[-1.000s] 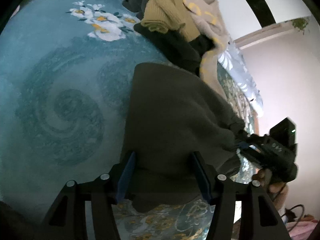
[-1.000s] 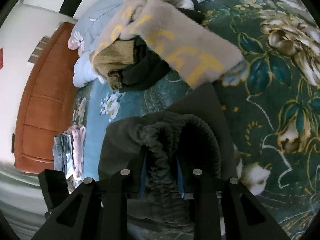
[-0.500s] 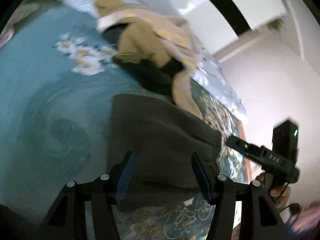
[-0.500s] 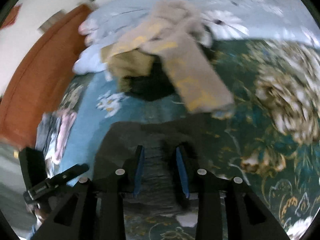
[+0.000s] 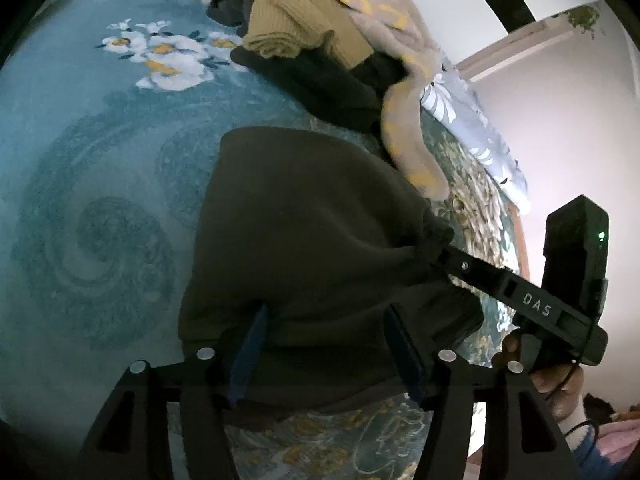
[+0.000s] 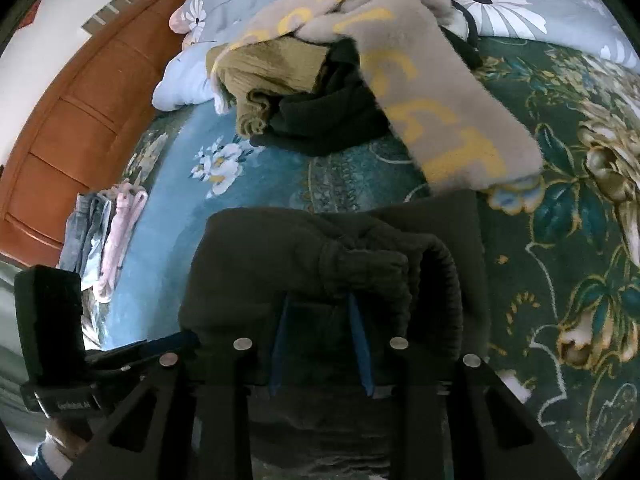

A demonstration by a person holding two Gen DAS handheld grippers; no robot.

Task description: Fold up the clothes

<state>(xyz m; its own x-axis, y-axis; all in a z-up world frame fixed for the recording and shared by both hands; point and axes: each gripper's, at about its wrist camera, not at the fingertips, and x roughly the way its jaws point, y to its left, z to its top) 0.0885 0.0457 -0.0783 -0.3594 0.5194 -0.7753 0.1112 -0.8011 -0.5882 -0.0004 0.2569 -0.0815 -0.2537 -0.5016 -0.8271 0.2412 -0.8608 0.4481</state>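
A dark olive garment (image 5: 304, 232) with an elastic waistband (image 6: 380, 272) lies folded over on the patterned bedspread. My left gripper (image 5: 324, 320) is open, its blue fingers (image 5: 248, 344) over the garment's near edge. My right gripper (image 6: 320, 304) is partly closed on the bunched waistband; in the left wrist view its fingers (image 5: 436, 252) pinch the garment's right edge. A pile of unfolded clothes lies beyond: an olive knit (image 5: 296, 20), a black garment (image 6: 332, 116) and a beige fleece with yellow letters (image 6: 432, 92).
The bedspread is teal with white flowers (image 5: 160, 56) on the left and dark green with gold flowers (image 6: 580, 200) on the right. Folded pink and grey clothes (image 6: 108, 232) lie by the wooden headboard (image 6: 72, 92). A pale blue quilt (image 6: 520, 8) lies behind the pile.
Both grippers swung up and back down with the garment. The right gripper still pinches the waistband, now lower on the bed; the left gripper stays open.
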